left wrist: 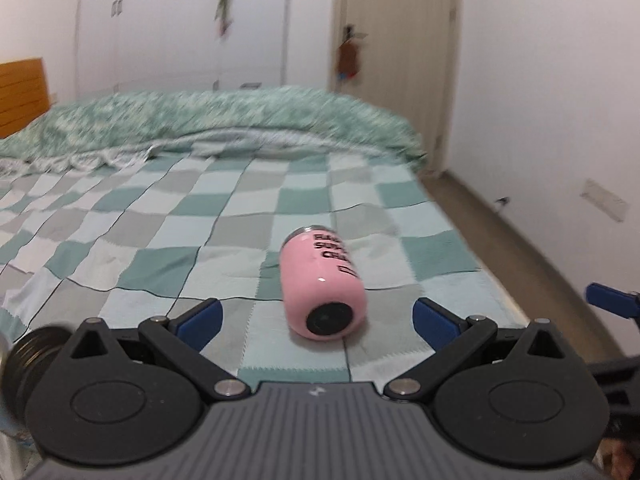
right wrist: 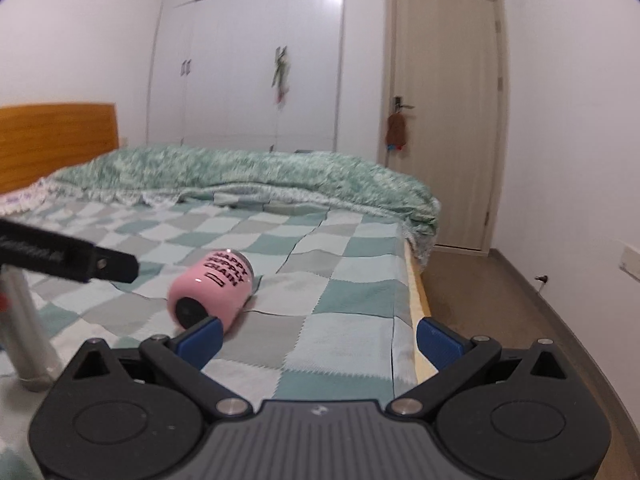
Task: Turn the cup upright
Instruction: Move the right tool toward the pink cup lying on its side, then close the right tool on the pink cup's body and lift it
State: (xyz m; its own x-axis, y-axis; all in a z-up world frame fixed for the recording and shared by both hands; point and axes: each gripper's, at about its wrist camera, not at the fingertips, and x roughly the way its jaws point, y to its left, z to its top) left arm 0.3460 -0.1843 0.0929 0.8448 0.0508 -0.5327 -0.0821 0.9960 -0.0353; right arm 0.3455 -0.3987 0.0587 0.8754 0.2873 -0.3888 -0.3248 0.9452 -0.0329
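A pink cup (left wrist: pixel 322 282) with black lettering lies on its side on the checked bedspread (left wrist: pixel 160 240), its black base toward me. My left gripper (left wrist: pixel 316 320) is open, its blue fingertips (left wrist: pixel 200 318) on either side of the cup's base, not touching. In the right wrist view the cup (right wrist: pixel 210 290) lies ahead to the left. My right gripper (right wrist: pixel 320 340) is open and empty, its left fingertip (right wrist: pixel 200 338) just in front of the cup's base.
A rumpled green quilt (right wrist: pixel 260 176) lies across the far side of the bed. The bed's right edge (right wrist: pixel 416 292) drops to a brown floor. A metal stand leg (right wrist: pixel 24 328) and the left gripper's body (right wrist: pixel 68 260) are at the left. A door (right wrist: pixel 444 120) is behind.
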